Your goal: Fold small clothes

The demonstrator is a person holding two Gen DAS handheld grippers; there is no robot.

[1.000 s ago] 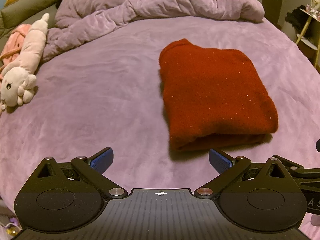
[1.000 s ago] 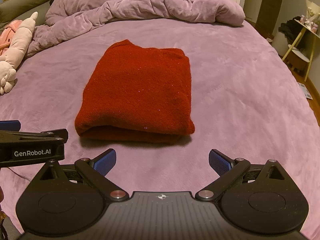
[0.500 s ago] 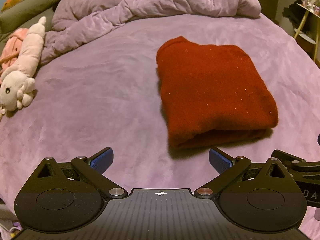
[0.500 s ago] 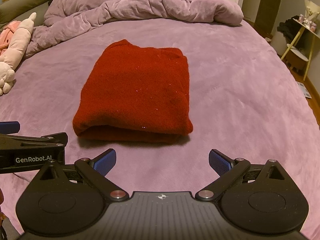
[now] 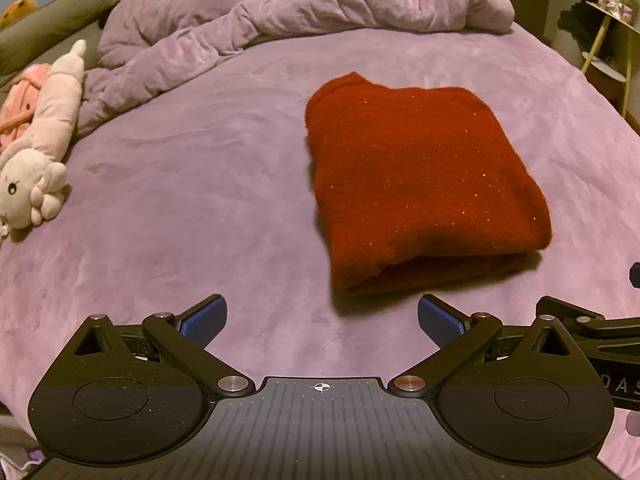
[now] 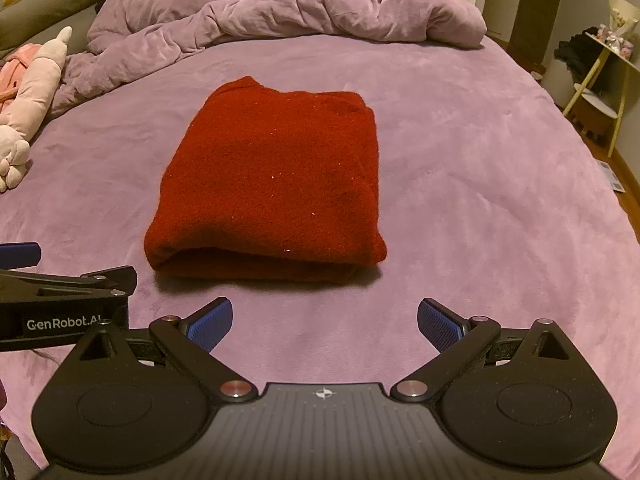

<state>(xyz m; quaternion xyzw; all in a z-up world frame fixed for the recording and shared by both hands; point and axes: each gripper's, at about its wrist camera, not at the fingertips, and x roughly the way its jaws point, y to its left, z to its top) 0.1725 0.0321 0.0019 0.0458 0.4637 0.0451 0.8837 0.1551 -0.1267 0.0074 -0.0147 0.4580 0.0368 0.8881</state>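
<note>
Red garment [image 6: 272, 184], folded, on bed [image 6: 480, 184]: just ahead of right gripper [image 6: 324, 320], ahead-right of left gripper [image 5: 322, 320]. Both spread wide, empty.

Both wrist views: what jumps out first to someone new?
The folded red garment lies alone mid-bed on the purple bedspread, its doubled edge facing the cameras. Both hand-held grippers, the left hand-held gripper and the right hand-held gripper, sit open just short of it, touching nothing. Next come the rumpled purple duvet at the far end and a plush toy at the left edge.
</note>
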